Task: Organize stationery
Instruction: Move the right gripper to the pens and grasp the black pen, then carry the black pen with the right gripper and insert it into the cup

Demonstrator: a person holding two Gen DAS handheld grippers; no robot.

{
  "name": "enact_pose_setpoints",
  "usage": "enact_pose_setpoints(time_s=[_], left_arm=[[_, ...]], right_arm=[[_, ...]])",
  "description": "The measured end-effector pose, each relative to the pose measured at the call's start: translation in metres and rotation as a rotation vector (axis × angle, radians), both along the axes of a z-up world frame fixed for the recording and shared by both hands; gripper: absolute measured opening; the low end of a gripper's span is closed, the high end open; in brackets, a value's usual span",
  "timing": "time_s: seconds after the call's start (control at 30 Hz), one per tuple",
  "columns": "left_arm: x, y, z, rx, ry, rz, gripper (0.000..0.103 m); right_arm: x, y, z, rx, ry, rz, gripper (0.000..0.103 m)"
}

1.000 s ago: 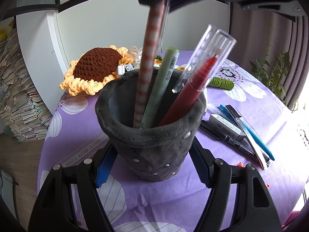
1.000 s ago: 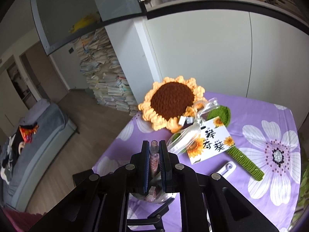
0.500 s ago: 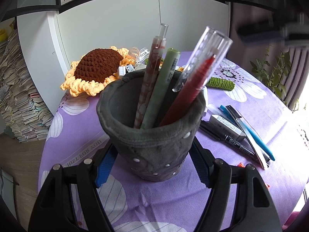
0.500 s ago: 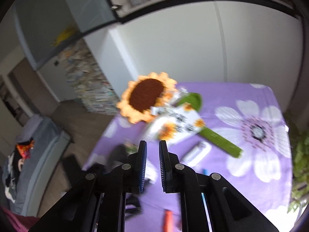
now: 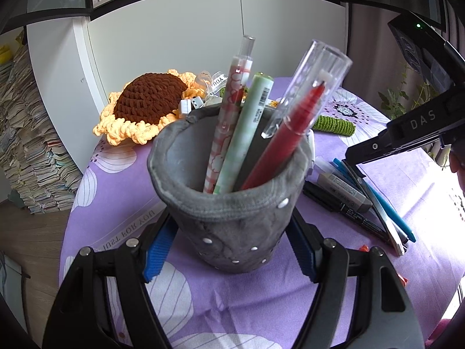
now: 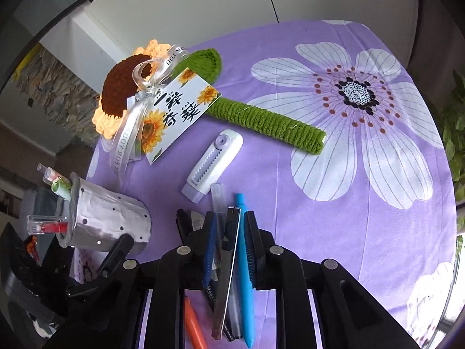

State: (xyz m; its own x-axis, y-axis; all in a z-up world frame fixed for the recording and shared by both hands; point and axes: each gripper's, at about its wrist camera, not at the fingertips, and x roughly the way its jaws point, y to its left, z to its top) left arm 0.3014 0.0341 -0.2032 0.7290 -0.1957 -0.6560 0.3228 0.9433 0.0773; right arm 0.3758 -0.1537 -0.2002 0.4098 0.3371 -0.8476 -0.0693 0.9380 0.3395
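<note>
My left gripper [image 5: 232, 229] is shut on a grey felt pen cup [image 5: 232, 203] standing on the purple tablecloth [image 5: 116, 197]. The cup holds a pink checked pen [image 5: 229, 116], a green pen [image 5: 247, 128] and a red pen [image 5: 287, 133] with a clear cap. The cup [image 6: 107, 218] also shows at lower left in the right wrist view. My right gripper [image 6: 229, 224] is open, low over a cluster of pens on the table: a blue pen [image 6: 244, 261], a dark flat utility knife [image 6: 229, 267] and others lie between its fingers. The pens [image 5: 375, 203] lie right of the cup.
A crochet sunflower [image 6: 122, 93] with a green stem [image 6: 261, 119], ribbon and card [image 6: 174, 110] lies at the back. A white correction tape [image 6: 215, 160] lies ahead of the right gripper. An orange pen [image 6: 194, 325] lies below it. Paper stacks [image 5: 29, 157] stand left.
My right gripper let go of the pink checked pen in the cup, opened, and swung right and down to the pen cluster. The left gripper and cup stayed put.
</note>
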Motion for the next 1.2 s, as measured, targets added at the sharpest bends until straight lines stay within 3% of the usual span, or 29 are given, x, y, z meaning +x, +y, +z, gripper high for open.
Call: enact_pose_setpoints(time_s=[0.3,0.4,0.53,0.7,0.87,1.2], left_arm=[[0.003,0.002,-0.001,-0.004,0.005,-0.001,0.072],[0.004,0.003,-0.001,-0.007,0.008,-0.002,0.072],[0.006,0.003,-0.002,-0.009,0.008,-0.003,0.072],[0.005,0.002,-0.002,-0.007,0.003,-0.003,0.072],[0.003,0.002,-0.001,-0.006,-0.003,-0.002,0.072],[-0.001,0.001,0.000,-0.002,-0.011,-0.004,0.072]], right_arm=[[0.011,0.015,-0.012,-0.086,0.021,0.032,0.023],[0.011,0.016,-0.010,-0.103,-0.003,0.028,0.013],[0.004,0.013,0.005,-0.095,-0.049,0.015,0.013],[-0.021,0.009,0.041,-0.064,-0.148,0.016,0.012],[-0.049,0.016,0.089,-0.022,-0.305,0.038,0.012],[-0.078,0.050,0.170,0.008,-0.562,0.129,0.012]])
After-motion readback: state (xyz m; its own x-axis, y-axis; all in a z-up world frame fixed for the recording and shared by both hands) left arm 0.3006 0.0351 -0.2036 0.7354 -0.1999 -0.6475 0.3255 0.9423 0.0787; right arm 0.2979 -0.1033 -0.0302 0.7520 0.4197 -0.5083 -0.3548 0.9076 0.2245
